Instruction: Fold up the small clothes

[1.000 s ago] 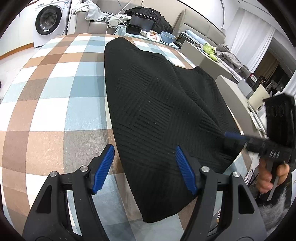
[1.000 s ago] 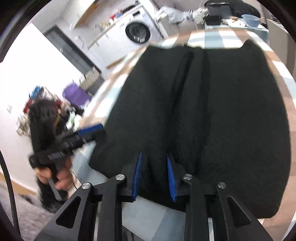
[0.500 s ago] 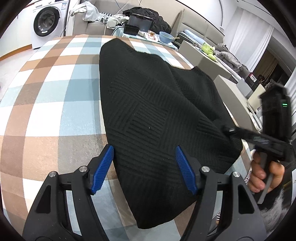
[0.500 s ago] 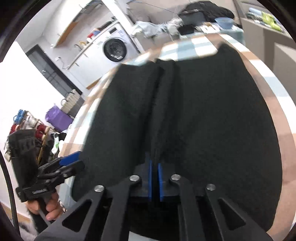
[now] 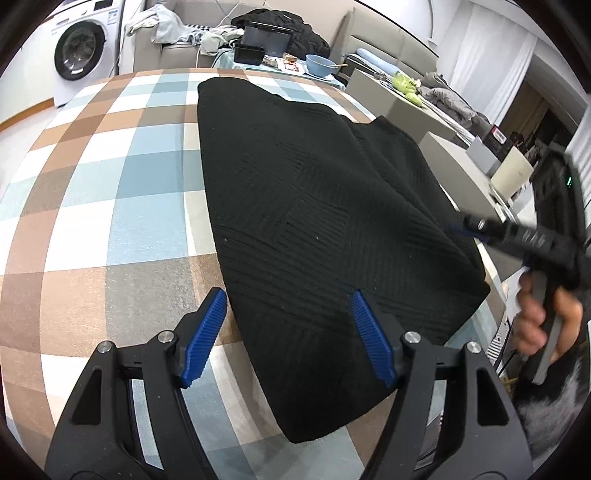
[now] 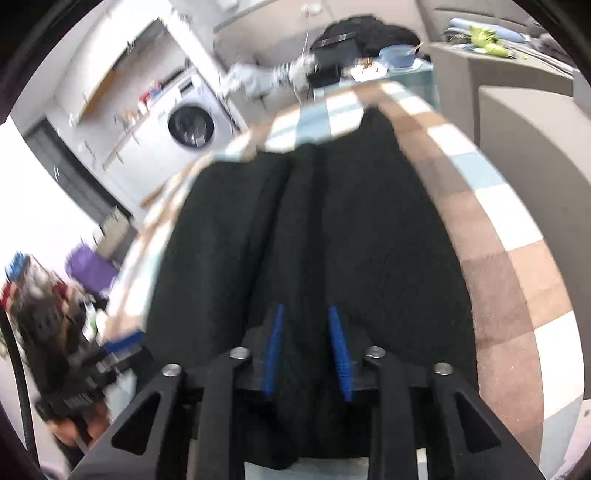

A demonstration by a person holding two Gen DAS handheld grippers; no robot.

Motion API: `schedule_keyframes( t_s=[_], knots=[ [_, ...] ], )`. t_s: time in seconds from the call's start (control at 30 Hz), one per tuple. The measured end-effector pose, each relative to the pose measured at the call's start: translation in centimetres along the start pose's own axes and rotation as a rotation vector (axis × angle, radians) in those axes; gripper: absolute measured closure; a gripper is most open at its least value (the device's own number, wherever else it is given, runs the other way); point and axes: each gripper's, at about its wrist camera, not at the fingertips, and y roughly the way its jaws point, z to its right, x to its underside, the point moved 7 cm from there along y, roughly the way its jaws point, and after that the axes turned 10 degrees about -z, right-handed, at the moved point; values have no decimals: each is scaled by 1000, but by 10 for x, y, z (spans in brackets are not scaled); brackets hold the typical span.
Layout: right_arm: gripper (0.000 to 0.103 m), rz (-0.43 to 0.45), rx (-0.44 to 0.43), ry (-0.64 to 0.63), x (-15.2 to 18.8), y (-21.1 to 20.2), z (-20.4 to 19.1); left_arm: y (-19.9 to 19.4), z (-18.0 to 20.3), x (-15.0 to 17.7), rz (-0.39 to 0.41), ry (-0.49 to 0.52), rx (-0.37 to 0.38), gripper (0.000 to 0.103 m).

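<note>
Even, soft indoor light; my left view is sharp, my right view smeared by motion. Fisheye bends both, edges dark.

A checked cloth [image 5: 110,206] in brown, pale blue and white covers the bench. At the upper left of the left view stands a white washing machine [image 5: 83,48]. Along the top is a grey sofa [image 5: 166,51] with light clothes [image 5: 166,26] on it. Near the top centre are a dark bag [image 5: 280,31] and a blue bowl [image 5: 320,64]. In the right view, a purple bag [image 6: 92,267] is at the left.
</note>
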Motion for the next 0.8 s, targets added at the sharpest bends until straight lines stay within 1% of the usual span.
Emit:
schedule_keyframes(
  t_s=[0.07, 0.13, 0.17, 0.27, 0.4, 0.47, 0.5, 0.53, 0.57, 0.6, 0.63, 0.67, 0.7, 0.73, 0.8],
  knots=[
    [74, -17, -55, -37, -1, 3, -19, 3, 0, 2, -8, 3, 0, 35],
    [71, -49, -100, -46, -5, 19, -38, 6, 0, 4, -17, -1, 2, 35],
    [71, -76, -131, -28, -9, 29, -42, 7, 0, 4, -18, 0, 1, 35],
    [71, -102, -132, 58, -30, 47, -40, 6, 0, 5, -11, 1, 5, 35],
    [71, -165, -155, 156, -55, 81, -36, 6, -8, 4, -7, -20, 3, 35],
    [83, -180, -115, 146, -66, 89, -37, 5, -13, 2, -3, -33, 5, 35],
    [93, -188, -107, 127, -69, 88, -41, 6, -16, 1, -4, -43, 4, 35],
    [95, -153, -129, 90, -73, 79, -50, 6, -18, -1, -5, -50, 4, 35],
    [95, -107, -129, 34, -78, 68, -60, 6, -20, -2, -5, -57, 3, 35],
    [95, -81, -105, -6, -80, 62, -66, 6, -23, -3, -4, -63, 4, 35],
    [95, -58, -53, -43, -82, 56, -70, 6, -24, -4, -2, -67, 6, 35],
    [95, -52, -4, -54, -84, 57, -68, 6, -25, -5, -1, -71, 6, 35],
    [94, -56, 50, -61, -84, 60, -65, 7, -26, -6, -1, -76, 6, 35],
    [94, -90, 98, -49, -81, 67, -59, 8, -26, -6, -2, -78, 5, 35],
    [92, -160, 92, -30, -72, 75, -53, 8, -28, -7, -2, -80, -4, 35]
  ],
)
